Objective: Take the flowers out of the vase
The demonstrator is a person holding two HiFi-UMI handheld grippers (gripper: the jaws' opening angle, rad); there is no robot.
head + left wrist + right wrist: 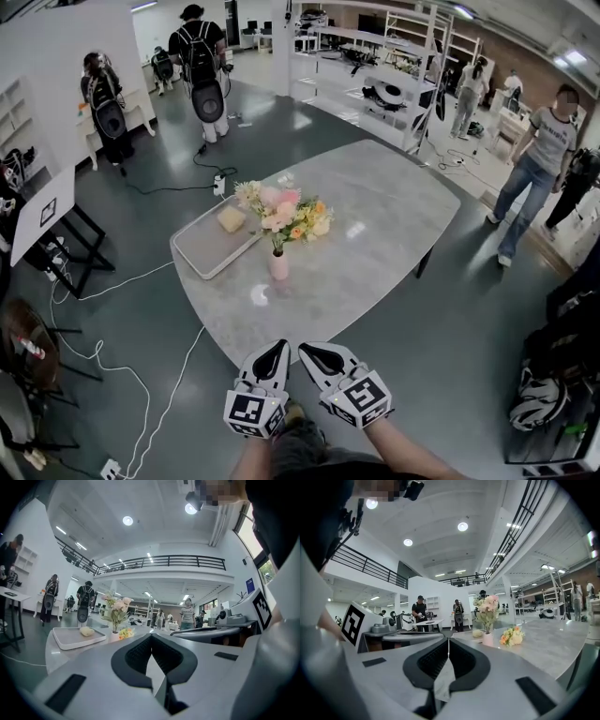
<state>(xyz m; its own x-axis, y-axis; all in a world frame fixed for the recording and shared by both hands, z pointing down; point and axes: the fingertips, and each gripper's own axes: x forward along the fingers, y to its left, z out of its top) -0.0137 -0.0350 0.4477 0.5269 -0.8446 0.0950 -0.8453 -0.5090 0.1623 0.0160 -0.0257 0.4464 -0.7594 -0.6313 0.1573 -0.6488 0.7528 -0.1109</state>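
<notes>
A small pink vase [279,265] stands near the middle of the grey marble table [375,234] and holds pale pink and white flowers [270,204]. A bunch of orange and yellow flowers [314,223] lies on the tabletop beside the vase. From the gripper views I see the vase [488,639], the pink flowers [117,607] and the lying bunch [511,636]. My left gripper [275,354] and right gripper [314,354] hover side by side at the table's near edge, short of the vase. Both are shut with nothing in them; the left gripper [151,638] and right gripper [448,641] show their jaws meeting.
A grey tray [202,251] with a yellowish lump [231,218] sits left of the vase. Cables [141,375] trail over the floor on the left. Several people stand around, one in jeans [534,169] to the right. White shelving [375,84] lies beyond the table.
</notes>
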